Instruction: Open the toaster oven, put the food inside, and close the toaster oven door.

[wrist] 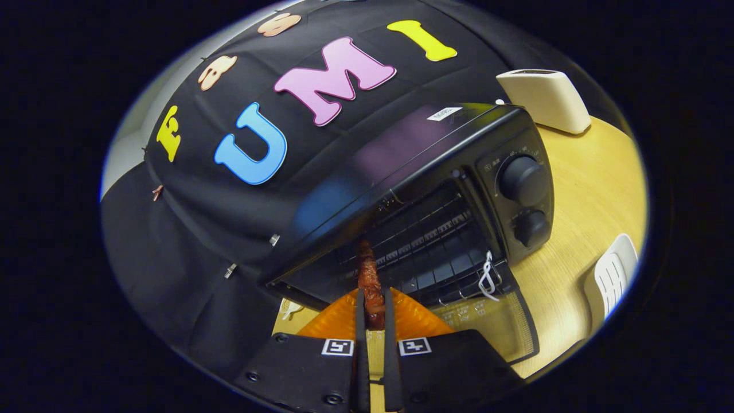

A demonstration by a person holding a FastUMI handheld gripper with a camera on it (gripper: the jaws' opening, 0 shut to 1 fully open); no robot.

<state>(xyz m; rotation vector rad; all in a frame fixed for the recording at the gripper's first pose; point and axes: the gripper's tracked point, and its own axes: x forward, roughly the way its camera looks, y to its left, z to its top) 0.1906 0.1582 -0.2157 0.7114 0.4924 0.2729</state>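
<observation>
We held the gripper (371, 312) with its two fingers drawn narrow, both pressing on a long reddish-brown piece of food, a sausage-like strip (369, 281) that ran out forward from between them. The grasp sat on the near end of the strip, which, as we judged it, left most of its length free to reach ahead of the fingers, so that the food could enter first and the fingers need not go deep.

The far tip of the strip lay at the mouth of the black metal toaster oven (413, 172), whose glass door (493, 321) was already dropped flat toward us, just beside the fingers on their right. Past the tip we could see the wire rack (427, 244) inside the dark cavity; whether the strip touched the rack we could not tell. A white cord loop (487, 278) hung at the door's handle, likely there to give the fingers something to pull.

The whole view was tilted, which suggested that we had rolled the gripper to line the strip up with the low opening. The oven's two round black knobs (523, 180) sat clear of our path, on the far side of the opening. Beyond the oven a cream-white plastic appliance (545, 97) stood on the pale wooden table (590, 183), and a white slotted object (613, 278) lay well apart from it.

By our reckoning opening was done, placing was underway, and releasing and closing remained.
</observation>
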